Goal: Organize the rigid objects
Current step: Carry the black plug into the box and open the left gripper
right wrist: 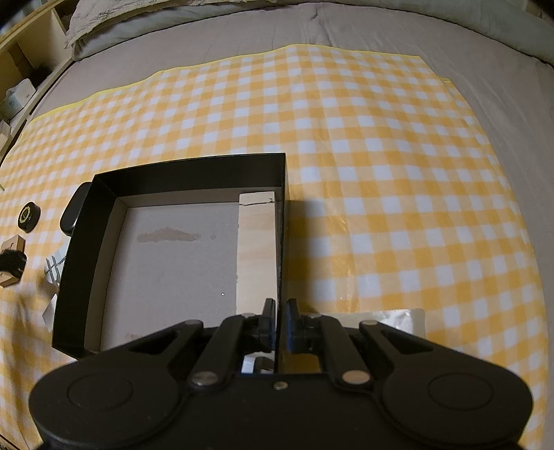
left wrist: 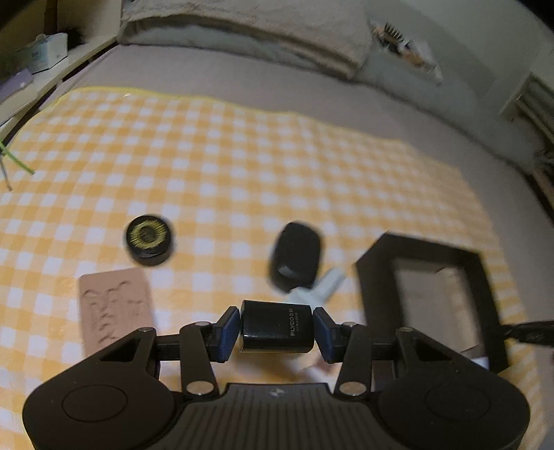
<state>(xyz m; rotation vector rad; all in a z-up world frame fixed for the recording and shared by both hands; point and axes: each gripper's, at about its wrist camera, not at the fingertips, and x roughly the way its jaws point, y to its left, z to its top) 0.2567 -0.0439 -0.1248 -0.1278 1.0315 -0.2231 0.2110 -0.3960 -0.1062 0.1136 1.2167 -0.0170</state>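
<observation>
My left gripper (left wrist: pixel 277 329) is shut on a small black FLYCO case (left wrist: pixel 277 327) and holds it above the yellow checked cloth (left wrist: pixel 225 155). Beyond it lie a black oval case (left wrist: pixel 296 256), a white plastic piece (left wrist: pixel 322 287), a round black tin with a gold pattern (left wrist: pixel 149 239) and a tan embossed block (left wrist: pixel 114 308). The black open box (left wrist: pixel 432 277) is to the right. My right gripper (right wrist: pixel 281 327) is shut on the right wall of the black box (right wrist: pixel 282 225), near its front corner. A pale wooden block (right wrist: pixel 258 249) lies inside along that wall.
The cloth (right wrist: pixel 381 155) lies on a grey bed sheet (right wrist: pixel 173 41), with a folded blanket (left wrist: pixel 242 31) at the head. A shelf with a white carton (left wrist: pixel 46 52) stands at the left. A clear packet (right wrist: pixel 398 318) lies right of my right gripper.
</observation>
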